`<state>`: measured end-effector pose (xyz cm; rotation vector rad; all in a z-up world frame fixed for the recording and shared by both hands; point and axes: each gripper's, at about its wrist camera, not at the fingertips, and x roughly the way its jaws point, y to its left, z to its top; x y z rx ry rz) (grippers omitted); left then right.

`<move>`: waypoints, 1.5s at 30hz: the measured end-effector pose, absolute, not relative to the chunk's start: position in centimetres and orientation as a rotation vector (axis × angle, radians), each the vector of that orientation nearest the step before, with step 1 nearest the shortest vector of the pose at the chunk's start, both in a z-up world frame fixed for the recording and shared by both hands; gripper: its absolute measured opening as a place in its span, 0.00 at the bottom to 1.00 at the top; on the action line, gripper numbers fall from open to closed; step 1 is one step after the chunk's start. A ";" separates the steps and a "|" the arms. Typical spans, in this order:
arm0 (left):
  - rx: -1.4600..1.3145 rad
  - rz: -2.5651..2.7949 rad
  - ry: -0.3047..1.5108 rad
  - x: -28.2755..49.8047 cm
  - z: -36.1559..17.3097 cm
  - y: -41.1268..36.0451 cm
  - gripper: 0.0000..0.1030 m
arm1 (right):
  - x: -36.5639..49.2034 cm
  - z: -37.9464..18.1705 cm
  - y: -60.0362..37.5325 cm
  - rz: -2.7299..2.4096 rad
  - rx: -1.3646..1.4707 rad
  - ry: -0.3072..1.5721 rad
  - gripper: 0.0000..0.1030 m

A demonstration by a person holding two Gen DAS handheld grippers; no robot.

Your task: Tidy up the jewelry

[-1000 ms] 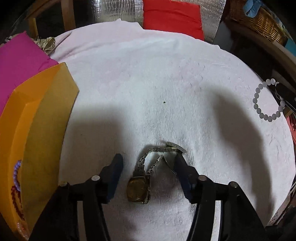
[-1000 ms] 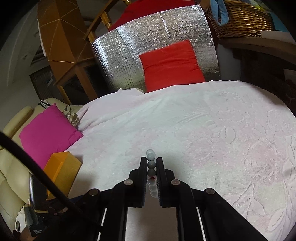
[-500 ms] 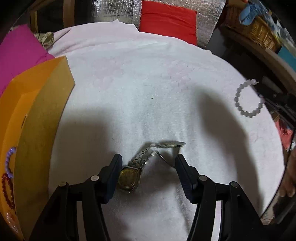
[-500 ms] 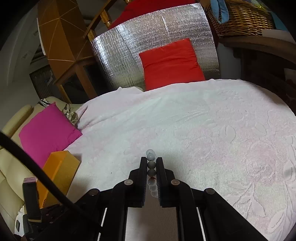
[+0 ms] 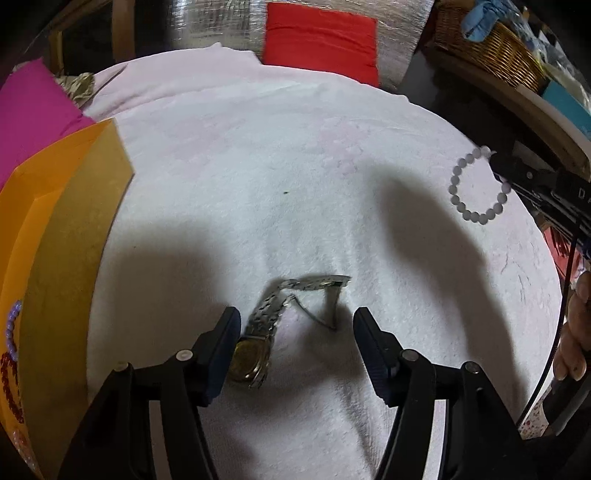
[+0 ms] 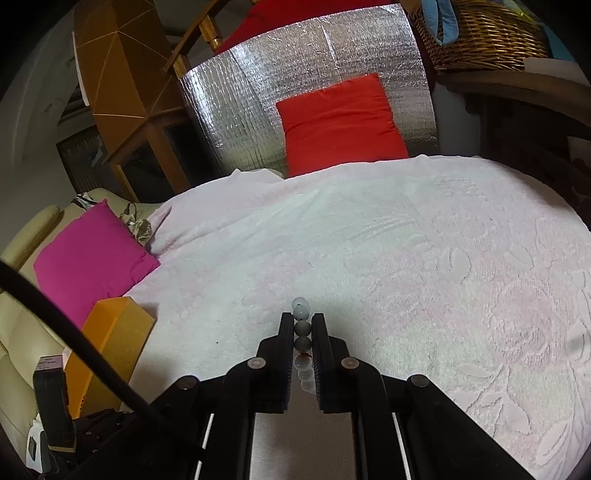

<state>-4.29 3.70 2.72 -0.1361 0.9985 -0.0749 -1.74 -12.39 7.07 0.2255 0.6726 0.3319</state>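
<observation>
A gold-faced watch (image 5: 251, 360) with a silver link band lies on the white cloth (image 5: 295, 184). My left gripper (image 5: 295, 325) is open around it, the watch face touching the left finger (image 5: 221, 343). My right gripper (image 6: 302, 325) is shut on a pale grey bead bracelet (image 6: 301, 314), held above the cloth; the bracelet hangs from it in the left wrist view (image 5: 476, 184). An orange box (image 5: 55, 258) stands at left with purple and red bead strings (image 5: 9, 350) inside.
A pink cushion (image 6: 88, 254) lies at the far left and a red cushion (image 6: 340, 122) against silver foil at the back. A wicker basket (image 6: 476, 33) sits on a shelf at right. The orange box also shows in the right wrist view (image 6: 110, 343).
My left gripper has shifted right over the watch, so the watch face now sits against its left finger. The right gripper still holds the bracelet, nearly unmoved.
</observation>
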 end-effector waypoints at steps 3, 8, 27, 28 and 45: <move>-0.109 -0.058 0.986 -4.0 2.5 3.4 0.55 | -1.9 7.1 -12.4 0.333 0.220 0.667 0.10; -0.093 -0.081 0.971 -3.8 2.6 3.3 0.34 | -2.0 7.2 -12.8 0.329 0.226 0.666 0.10; -0.153 -0.072 1.005 -3.6 2.9 5.1 0.28 | -2.2 7.4 -12.8 0.329 0.228 0.664 0.10; -0.150 -0.074 1.002 -3.8 3.0 5.0 0.34 | -2.1 7.3 -12.8 0.330 0.231 0.668 0.10; -0.069 -0.100 0.989 -4.5 2.7 4.5 0.14 | -2.0 7.0 -12.6 0.333 0.225 0.682 0.10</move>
